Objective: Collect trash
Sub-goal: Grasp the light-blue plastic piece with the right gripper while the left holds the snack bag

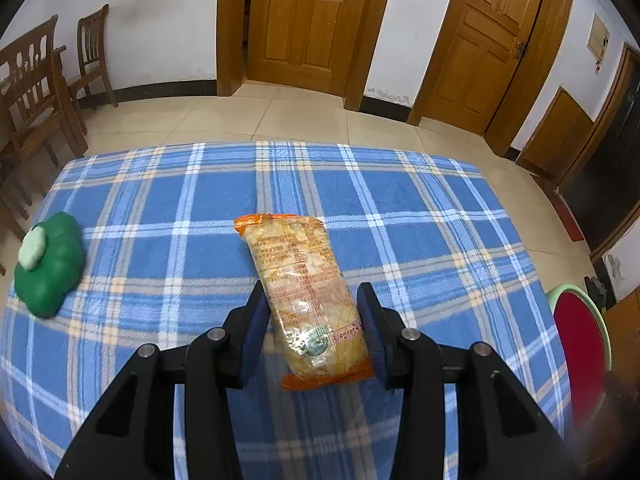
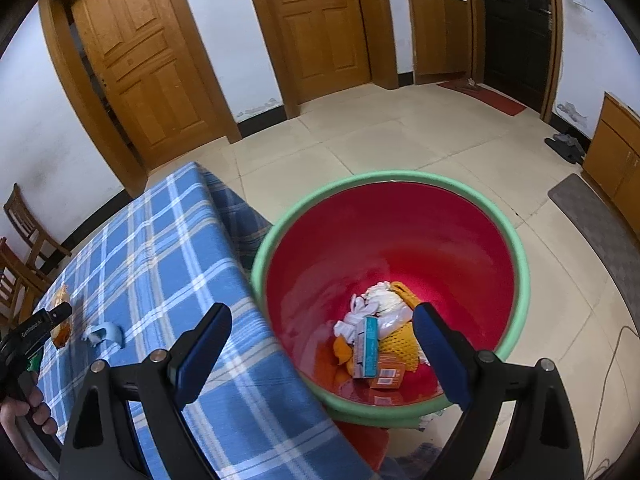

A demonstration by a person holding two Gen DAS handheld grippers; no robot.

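An orange-edged clear snack packet (image 1: 300,280) lies lengthwise between the blue pads of my left gripper (image 1: 313,296), which press on both its sides just over the blue plaid table (image 1: 400,208). The right wrist view shows the same packet (image 2: 62,330) small at far left, at the tip of the left gripper (image 2: 56,314). My right gripper (image 2: 323,312) hangs open over the red bin with a green rim (image 2: 400,178), nothing between its fingers. Paper, an orange net and small boxes (image 2: 380,320) lie in the bin's bottom.
A green flower-shaped object (image 1: 50,264) sits near the table's left edge, and a light blue scrap (image 2: 104,334) lies on the cloth. The bin (image 1: 576,344) stands on the floor against the table's right side. Wooden chairs (image 1: 36,92) stand beyond the table's left end.
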